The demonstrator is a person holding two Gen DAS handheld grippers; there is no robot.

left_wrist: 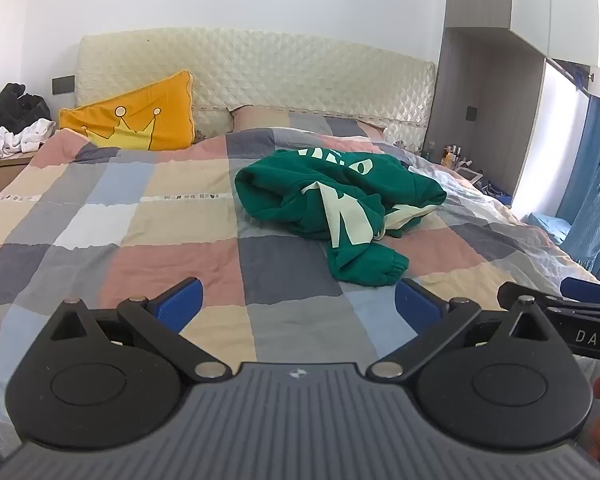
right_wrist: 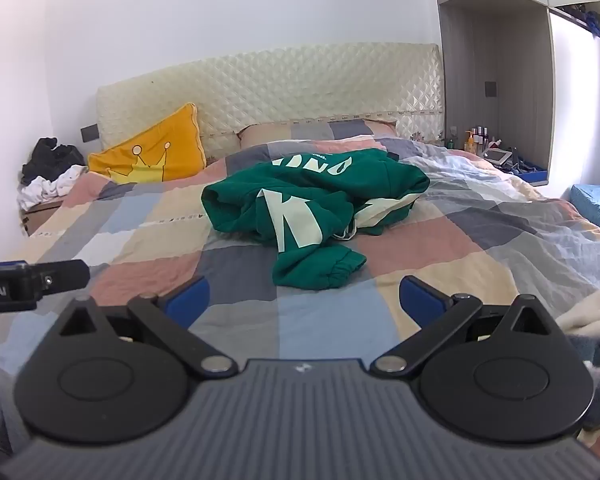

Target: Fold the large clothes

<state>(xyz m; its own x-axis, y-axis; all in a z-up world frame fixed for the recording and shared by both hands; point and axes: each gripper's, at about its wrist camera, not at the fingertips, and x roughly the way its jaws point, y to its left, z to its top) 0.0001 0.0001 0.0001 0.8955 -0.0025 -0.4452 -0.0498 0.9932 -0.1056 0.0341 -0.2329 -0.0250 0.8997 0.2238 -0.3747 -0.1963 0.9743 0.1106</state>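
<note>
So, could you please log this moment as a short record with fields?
garment: green sweatshirt, crumpled, pale lettering, one cuffed sleeve trailing toward the cameras
surface: patchwork quilt on the bed
left gripper: open, empty, short of the sweatshirt
right gripper: open, empty, short of the sweatshirt
background: yellow crown cushion against the quilted headboard
folding: not begun

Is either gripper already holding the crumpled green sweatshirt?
No: the crumpled green sweatshirt lies alone on the patchwork quilt, ahead of both open grippers.
</note>
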